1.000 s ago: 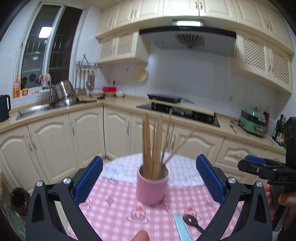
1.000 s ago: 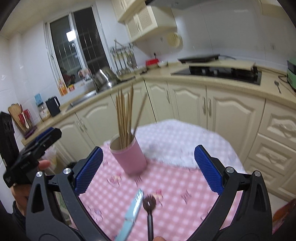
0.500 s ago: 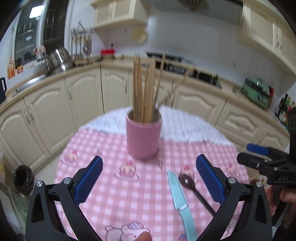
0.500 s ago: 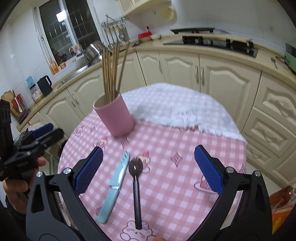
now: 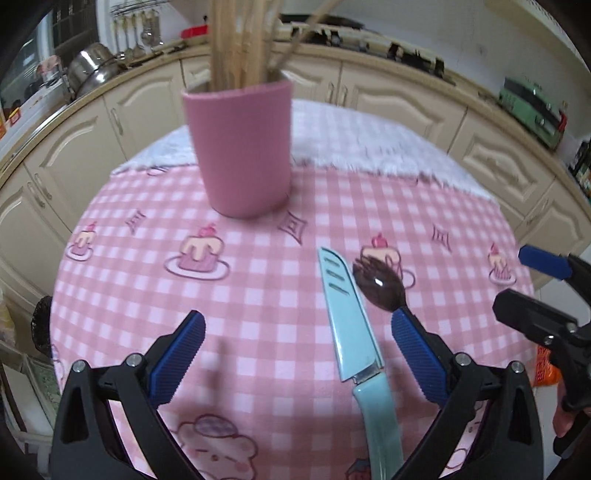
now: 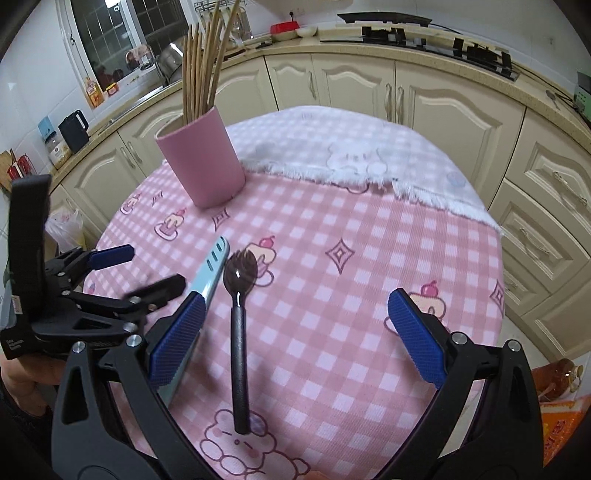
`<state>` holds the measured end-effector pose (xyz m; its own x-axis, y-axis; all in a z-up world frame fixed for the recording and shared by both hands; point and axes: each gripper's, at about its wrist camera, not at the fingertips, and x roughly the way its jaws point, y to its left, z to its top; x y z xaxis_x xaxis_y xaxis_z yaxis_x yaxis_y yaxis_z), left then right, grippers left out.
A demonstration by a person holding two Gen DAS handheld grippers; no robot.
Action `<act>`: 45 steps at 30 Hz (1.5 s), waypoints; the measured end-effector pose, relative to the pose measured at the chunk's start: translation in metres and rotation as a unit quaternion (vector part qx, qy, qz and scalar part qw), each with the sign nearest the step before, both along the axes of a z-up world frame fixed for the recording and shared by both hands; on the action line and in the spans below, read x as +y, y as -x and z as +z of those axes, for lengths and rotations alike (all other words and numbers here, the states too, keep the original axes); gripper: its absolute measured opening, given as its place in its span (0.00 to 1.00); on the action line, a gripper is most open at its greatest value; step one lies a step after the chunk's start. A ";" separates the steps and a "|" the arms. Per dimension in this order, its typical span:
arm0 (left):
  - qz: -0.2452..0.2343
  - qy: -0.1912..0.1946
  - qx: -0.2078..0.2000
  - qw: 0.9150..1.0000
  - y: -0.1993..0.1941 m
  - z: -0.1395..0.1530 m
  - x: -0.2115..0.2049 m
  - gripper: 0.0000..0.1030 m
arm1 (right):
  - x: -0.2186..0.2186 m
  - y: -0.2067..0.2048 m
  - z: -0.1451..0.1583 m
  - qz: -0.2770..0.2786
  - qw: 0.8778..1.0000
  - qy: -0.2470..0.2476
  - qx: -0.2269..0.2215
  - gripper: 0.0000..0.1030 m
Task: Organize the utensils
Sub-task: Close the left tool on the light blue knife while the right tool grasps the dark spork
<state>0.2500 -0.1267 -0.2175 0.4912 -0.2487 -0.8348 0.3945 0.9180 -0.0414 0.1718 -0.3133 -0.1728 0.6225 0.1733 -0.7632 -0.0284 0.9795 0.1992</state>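
A pink cup point(image 5: 241, 147) point(image 6: 200, 161) holding several wooden chopsticks point(image 6: 201, 64) stands upright at the far side of the round table. A light blue knife point(image 5: 349, 325) point(image 6: 210, 271) and a dark spork point(image 5: 376, 286) point(image 6: 238, 295) lie side by side on the pink checked cloth point(image 5: 258, 295) point(image 6: 351, 280). My left gripper point(image 5: 299, 354) hovers open over the cloth, the knife between its fingers near the right one. My right gripper point(image 6: 295, 336) is open above the spork's handle. Each gripper shows at the edge of the other's view: right gripper point(image 5: 543, 291), left gripper point(image 6: 122, 273).
A white fringed cloth point(image 6: 354, 155) covers the table's far part. Cream kitchen cabinets point(image 6: 424, 99) and a counter with a hob point(image 6: 424, 33) curve round behind. A green appliance point(image 5: 532, 110) sits at the right, a steel pot point(image 5: 88, 68) at the left.
Both grippers have come down and forward toward the table. The cup, knife and spork now look much larger and nearer. Nothing on the table has moved.
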 end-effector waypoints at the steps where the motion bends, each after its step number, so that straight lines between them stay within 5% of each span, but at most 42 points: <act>1: -0.003 -0.006 0.006 1.000 -0.002 -0.005 -0.004 0.96 | -0.001 0.000 -0.001 -0.001 1.000 -0.001 0.001 0.94; 8: 0.005 -0.028 0.027 0.999 -0.015 -0.025 -0.012 0.92 | -0.006 0.001 -0.006 0.002 1.000 -0.004 0.007 0.94; 12: -0.023 -0.024 0.011 0.999 -0.011 -0.020 -0.014 0.54 | -0.001 -0.003 -0.010 0.010 1.000 0.007 0.015 0.94; 15: -0.035 -0.020 0.013 0.999 -0.012 -0.017 -0.010 0.46 | 0.008 -0.010 -0.016 0.020 0.999 0.017 0.028 0.94; 22: -0.028 0.007 0.023 0.999 -0.015 -0.014 0.003 0.46 | 0.037 -0.039 -0.033 0.069 0.994 0.058 0.062 0.93; 30: -0.031 0.005 0.016 0.999 -0.015 -0.015 0.010 0.37 | 0.061 -0.061 -0.041 0.117 0.986 0.091 0.071 0.70; 33: -0.043 0.002 0.011 0.999 -0.018 -0.014 0.005 0.36 | 0.070 -0.058 -0.041 0.143 0.981 0.117 0.061 0.45; 36: -0.074 0.001 0.007 0.997 -0.019 -0.014 -0.003 0.33 | 0.065 -0.056 -0.039 0.149 0.980 0.111 0.065 0.33; 40: -0.102 -0.014 0.013 0.995 -0.020 -0.013 -0.006 0.34 | 0.055 -0.058 -0.038 0.132 0.984 0.096 0.066 0.34; 45: -0.084 -0.042 0.011 0.995 -0.024 -0.014 -0.009 0.38 | 0.064 -0.065 -0.039 0.130 0.983 0.111 0.072 0.42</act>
